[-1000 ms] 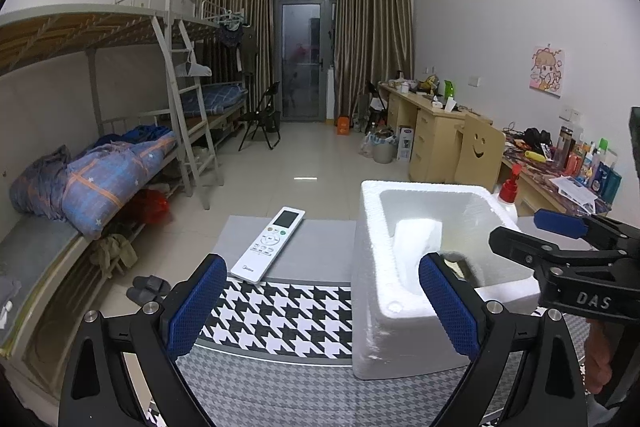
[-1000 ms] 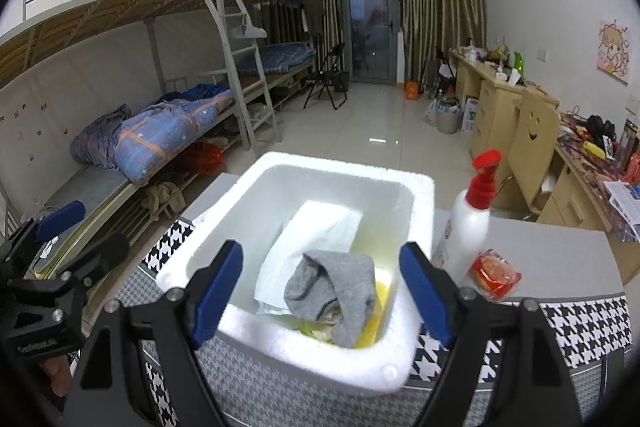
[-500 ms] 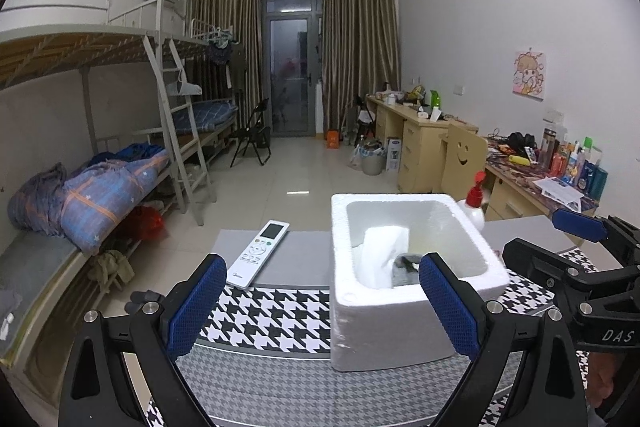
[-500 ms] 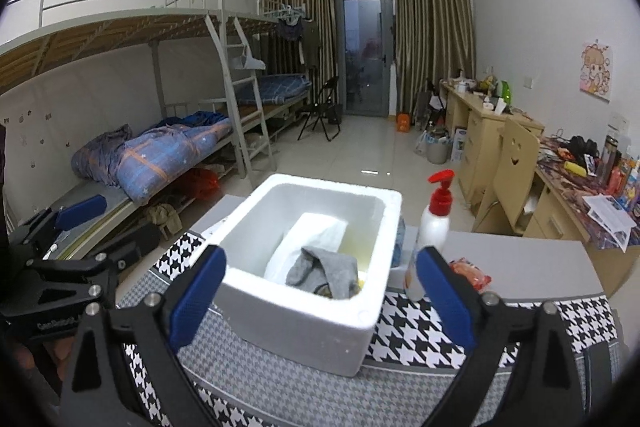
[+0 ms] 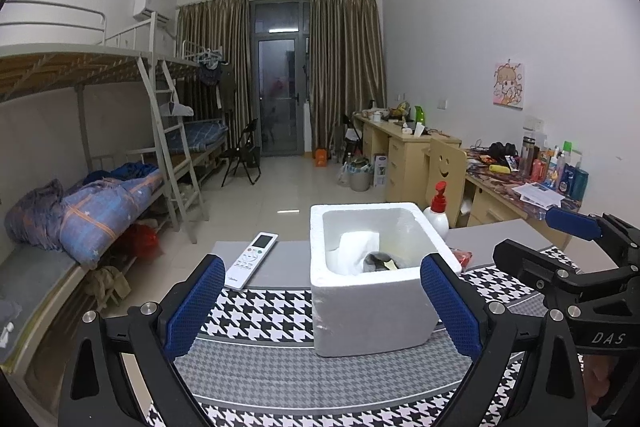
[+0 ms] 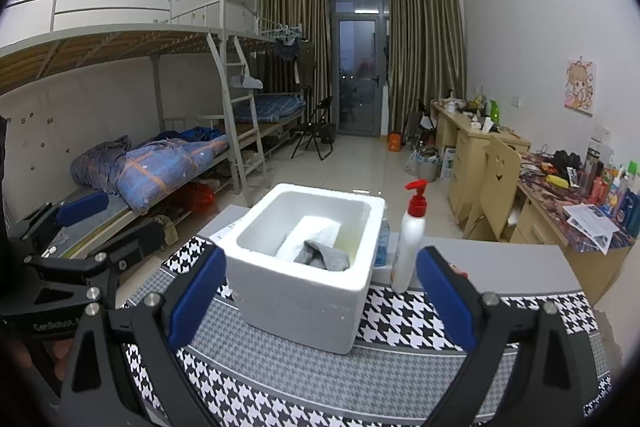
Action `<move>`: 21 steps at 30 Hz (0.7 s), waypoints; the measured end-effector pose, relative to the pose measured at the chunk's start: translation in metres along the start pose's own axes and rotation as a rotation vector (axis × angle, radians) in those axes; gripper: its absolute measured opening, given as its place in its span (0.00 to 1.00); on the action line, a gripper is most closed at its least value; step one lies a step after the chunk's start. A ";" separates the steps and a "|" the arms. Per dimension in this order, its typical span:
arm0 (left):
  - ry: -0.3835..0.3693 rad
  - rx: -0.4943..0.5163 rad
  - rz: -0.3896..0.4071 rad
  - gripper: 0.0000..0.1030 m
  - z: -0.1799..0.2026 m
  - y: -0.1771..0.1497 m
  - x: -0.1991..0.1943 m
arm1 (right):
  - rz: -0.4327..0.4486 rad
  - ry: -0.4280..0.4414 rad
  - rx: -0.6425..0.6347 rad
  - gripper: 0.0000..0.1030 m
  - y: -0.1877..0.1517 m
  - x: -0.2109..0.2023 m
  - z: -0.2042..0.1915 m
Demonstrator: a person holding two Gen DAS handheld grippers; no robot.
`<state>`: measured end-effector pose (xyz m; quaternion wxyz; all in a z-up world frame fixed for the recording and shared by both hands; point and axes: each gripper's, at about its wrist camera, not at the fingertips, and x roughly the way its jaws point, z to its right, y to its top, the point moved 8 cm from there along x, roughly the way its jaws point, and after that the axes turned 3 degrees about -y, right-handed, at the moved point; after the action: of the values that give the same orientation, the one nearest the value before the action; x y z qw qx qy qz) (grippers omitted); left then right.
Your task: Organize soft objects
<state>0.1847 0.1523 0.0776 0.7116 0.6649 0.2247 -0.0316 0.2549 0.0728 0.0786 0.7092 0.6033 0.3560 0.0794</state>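
Note:
A white foam box (image 5: 372,291) (image 6: 304,303) stands on the houndstooth table cloth. Inside it lie a grey sock (image 6: 325,257) (image 5: 376,261) and a white cloth (image 6: 310,235) (image 5: 352,251). My left gripper (image 5: 324,311) is open and empty, held back from the box's near left side. My right gripper (image 6: 320,301) is open and empty, held back from the box's near right side. Each gripper shows in the other's view, the right one (image 5: 576,267) and the left one (image 6: 76,247).
A white remote (image 5: 251,259) lies on the table left of the box. A white pump bottle with a red top (image 6: 409,239) (image 5: 437,213) and a red packet (image 5: 460,257) stand right of it. Bunk beds stand at left, desks at right.
Both grippers have pulled back and up from the box, which now looks smaller and farther. Both stay open and empty. The sock stays in the box.

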 end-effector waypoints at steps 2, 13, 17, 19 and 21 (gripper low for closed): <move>-0.007 0.001 0.002 0.97 0.001 -0.001 -0.005 | 0.008 -0.006 -0.006 0.95 -0.001 -0.005 0.000; -0.012 0.014 0.038 0.99 0.009 -0.014 -0.032 | 0.051 -0.029 0.003 0.95 -0.017 -0.036 0.000; -0.009 0.018 0.056 0.99 0.012 -0.021 -0.044 | 0.062 -0.032 0.010 0.95 -0.026 -0.047 0.000; -0.012 0.022 0.063 0.99 0.013 -0.025 -0.050 | 0.066 -0.036 0.012 0.95 -0.031 -0.052 -0.001; -0.012 0.025 0.072 0.99 0.014 -0.027 -0.057 | 0.070 -0.040 0.016 0.95 -0.035 -0.057 -0.002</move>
<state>0.1280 0.1208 0.0734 0.7053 0.6812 0.1961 -0.0126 0.2007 0.0345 0.0702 0.7083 0.6224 0.3210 0.0891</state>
